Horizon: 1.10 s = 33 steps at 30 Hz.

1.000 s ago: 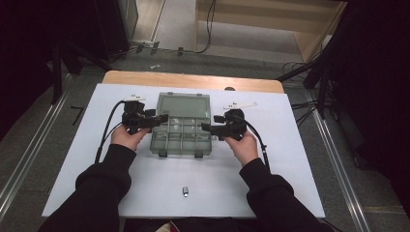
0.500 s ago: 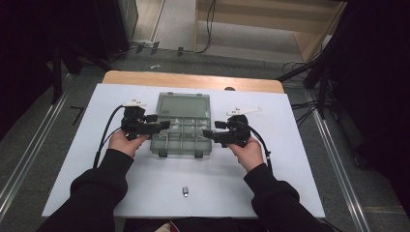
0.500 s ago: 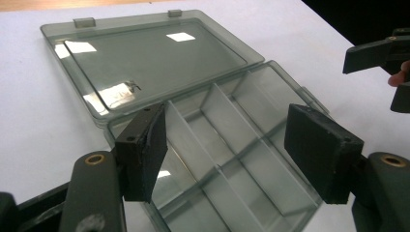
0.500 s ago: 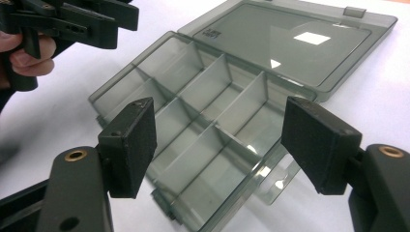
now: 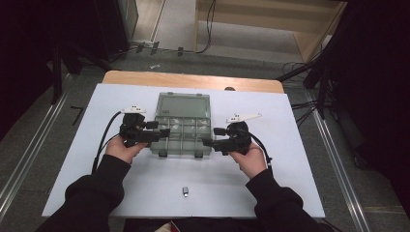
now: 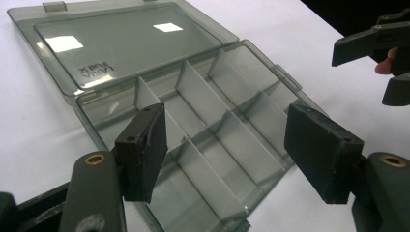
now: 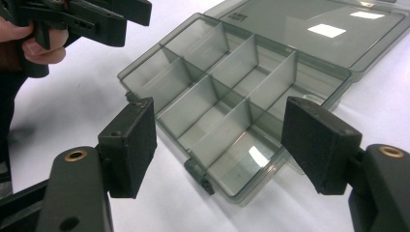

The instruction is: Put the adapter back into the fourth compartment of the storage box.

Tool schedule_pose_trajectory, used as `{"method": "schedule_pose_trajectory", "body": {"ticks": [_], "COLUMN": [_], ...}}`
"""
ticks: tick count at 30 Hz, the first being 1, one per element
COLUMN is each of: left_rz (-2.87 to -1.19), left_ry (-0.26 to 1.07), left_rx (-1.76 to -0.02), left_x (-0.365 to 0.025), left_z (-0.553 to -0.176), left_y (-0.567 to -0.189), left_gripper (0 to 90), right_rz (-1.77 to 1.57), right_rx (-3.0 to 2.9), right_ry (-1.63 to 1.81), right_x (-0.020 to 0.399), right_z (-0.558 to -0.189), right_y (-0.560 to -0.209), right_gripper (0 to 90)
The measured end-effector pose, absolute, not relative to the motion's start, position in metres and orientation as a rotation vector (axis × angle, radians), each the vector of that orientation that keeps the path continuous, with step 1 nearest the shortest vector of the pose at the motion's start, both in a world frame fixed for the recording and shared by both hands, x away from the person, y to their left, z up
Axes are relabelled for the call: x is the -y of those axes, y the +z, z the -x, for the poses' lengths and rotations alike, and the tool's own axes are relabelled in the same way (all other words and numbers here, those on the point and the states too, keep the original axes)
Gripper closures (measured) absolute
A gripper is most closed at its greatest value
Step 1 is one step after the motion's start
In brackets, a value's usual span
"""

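A clear grey compartment box (image 5: 183, 137) lies open in the middle of the white table, its lid (image 5: 183, 106) folded flat on the far side. Its compartments (image 6: 217, 130) are empty. My left gripper (image 5: 164, 134) hovers over the box's left edge, jaws open with nothing between them. My right gripper (image 5: 208, 142) hovers at the box's near right corner, also open and empty. In the left gripper view my gripper (image 6: 232, 145) frames the tray from above. In the right gripper view my gripper (image 7: 222, 140) spans the near corner of the box (image 7: 227, 96).
A small metallic piece (image 5: 185, 191) lies on the white table top (image 5: 290, 159) near the front edge, between the forearms. A wooden strip (image 5: 193, 79) borders the far edge. Cables trail from both grippers across the table.
Both hands have drawn back a little toward the near edge of the table. The box and its lid have not moved. Both pairs of jaws stay as wide as before.
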State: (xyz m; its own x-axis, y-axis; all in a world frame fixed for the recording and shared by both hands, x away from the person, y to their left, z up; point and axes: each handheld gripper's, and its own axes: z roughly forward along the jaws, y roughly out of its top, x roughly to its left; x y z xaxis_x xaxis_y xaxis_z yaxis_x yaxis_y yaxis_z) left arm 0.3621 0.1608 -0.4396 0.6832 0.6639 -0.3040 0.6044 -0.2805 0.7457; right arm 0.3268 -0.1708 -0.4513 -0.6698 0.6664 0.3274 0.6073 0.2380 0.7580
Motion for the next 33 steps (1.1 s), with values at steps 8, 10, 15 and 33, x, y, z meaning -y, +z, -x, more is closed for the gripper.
{"method": "schedule_pose_trajectory", "body": {"ticks": [8,10,15,33], "left_rz": [-1.998,-2.004,-2.017,-2.025], "left_ry": [0.057,0.05,0.039,-0.001], "left_rx": [-0.961,-0.957,-0.935,-0.904], "left_x": [-0.161,-0.161,-0.161,-0.169], "left_z": [-0.353,-0.35,-0.341,-0.313], "left_y": [-0.44,-0.44,-0.441,-0.442], "left_gripper": [32.5,32.4,32.5,32.4], "right_rz": [-1.214,-1.212,-1.207,-1.17], "right_rx": [-2.439,-2.441,-2.446,-2.468], "right_ry": [1.413,1.414,1.419,1.455], "right_x": [0.169,0.169,0.171,0.176], "right_z": [-0.312,-0.309,-0.302,-0.281], "right_y": [-0.45,-0.451,-0.452,-0.453], "right_gripper": [26.8,26.8,26.8,26.8]}}
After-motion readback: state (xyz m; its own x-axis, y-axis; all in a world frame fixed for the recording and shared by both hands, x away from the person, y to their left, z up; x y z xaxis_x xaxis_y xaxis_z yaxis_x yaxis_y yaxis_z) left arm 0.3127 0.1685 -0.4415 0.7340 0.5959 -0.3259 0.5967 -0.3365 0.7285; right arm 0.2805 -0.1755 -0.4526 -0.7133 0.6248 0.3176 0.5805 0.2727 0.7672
